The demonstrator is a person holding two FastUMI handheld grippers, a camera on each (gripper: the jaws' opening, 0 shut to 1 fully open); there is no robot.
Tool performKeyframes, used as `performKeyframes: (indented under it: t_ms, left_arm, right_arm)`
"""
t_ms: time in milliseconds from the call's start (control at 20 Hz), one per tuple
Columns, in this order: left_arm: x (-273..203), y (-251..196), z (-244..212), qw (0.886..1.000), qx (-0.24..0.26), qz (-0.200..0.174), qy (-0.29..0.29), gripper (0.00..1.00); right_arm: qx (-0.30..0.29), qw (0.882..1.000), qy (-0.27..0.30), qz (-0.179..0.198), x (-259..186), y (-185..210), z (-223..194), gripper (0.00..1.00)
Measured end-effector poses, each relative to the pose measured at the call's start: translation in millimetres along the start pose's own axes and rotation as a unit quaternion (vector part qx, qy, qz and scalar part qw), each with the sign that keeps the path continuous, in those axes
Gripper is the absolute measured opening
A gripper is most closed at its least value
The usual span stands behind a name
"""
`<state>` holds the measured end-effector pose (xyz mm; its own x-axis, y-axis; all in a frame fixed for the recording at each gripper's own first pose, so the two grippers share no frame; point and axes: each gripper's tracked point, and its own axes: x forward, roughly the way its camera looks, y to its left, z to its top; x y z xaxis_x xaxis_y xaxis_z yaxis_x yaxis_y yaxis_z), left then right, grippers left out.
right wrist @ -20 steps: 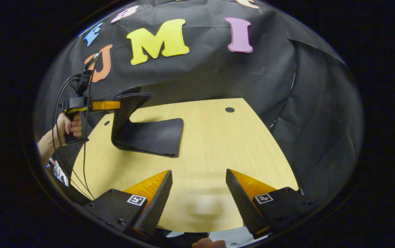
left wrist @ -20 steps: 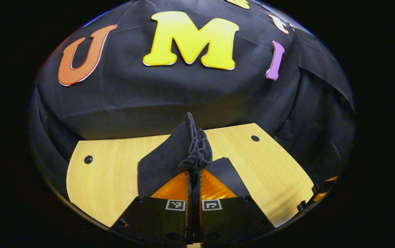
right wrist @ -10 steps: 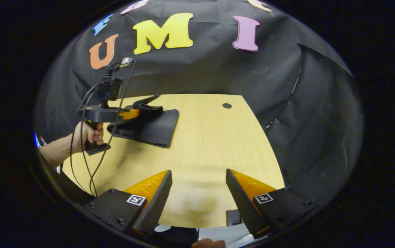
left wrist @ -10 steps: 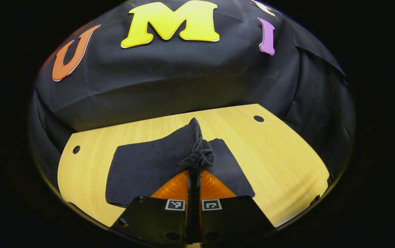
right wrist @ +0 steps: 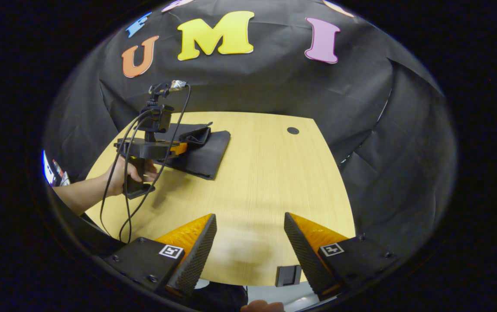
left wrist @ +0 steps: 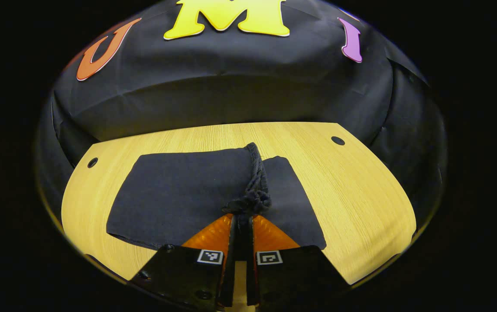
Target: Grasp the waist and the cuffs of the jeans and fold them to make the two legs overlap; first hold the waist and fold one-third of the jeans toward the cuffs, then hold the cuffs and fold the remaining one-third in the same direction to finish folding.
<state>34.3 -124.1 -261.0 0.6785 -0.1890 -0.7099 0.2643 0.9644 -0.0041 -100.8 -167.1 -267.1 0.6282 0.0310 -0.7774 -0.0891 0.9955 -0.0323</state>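
The dark jeans (left wrist: 179, 195) lie folded into a flat bundle on the wooden table (left wrist: 361, 195). My left gripper (left wrist: 242, 216) is shut on a bunched edge of the jeans, which runs forward from the fingertips as a thick ridge over the top layer. In the right gripper view the jeans (right wrist: 207, 149) lie at the table's far left, with the left gripper (right wrist: 179, 147) low over them, held by a hand (right wrist: 129, 171). My right gripper (right wrist: 250, 225) hangs open above the near part of the table, holding nothing, well apart from the jeans.
The table (right wrist: 265, 182) has small round holes (left wrist: 338, 140) near its far corners. Black cloth walls close in behind and at the sides. Cables (right wrist: 131, 173) hang from the left gripper. A small black clip (right wrist: 286, 275) sits at the table's near edge.
My left gripper has come down and forward with the held edge, laying the lifted layer flat over the jeans. The right gripper stayed open and drew back a little.
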Motion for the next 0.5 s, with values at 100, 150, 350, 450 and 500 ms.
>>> performKeyframes:
  t_ms: [100,150,350,450,500]
  left_arm:
    - [1,0,-4,1.0,-0.003,0.01,0.005,0.22]
    - [1,0,-5,1.0,-0.002,0.015,0.006,0.23]
    - [-6,-1,-8,0.999,0.023,0.033,0.014,0.25]
    - [-10,-8,-10,0.999,0.017,0.026,0.01,0.5]
    - [-14,-12,-9,1.0,0.013,0.024,0.008,0.51]
  right_arm:
    - [-0.006,1.0,-0.001,0.003,0,-3,1,0.98]
    - [-0.005,1.0,-0.002,0.005,0,-5,3,0.98]
    - [-0.001,1.0,-0.005,0.019,1,-10,6,0.98]
    - [-0.002,1.0,-0.011,0.026,2,-10,11,0.98]
    - [-0.001,0.999,-0.014,0.031,2,-10,12,0.98]
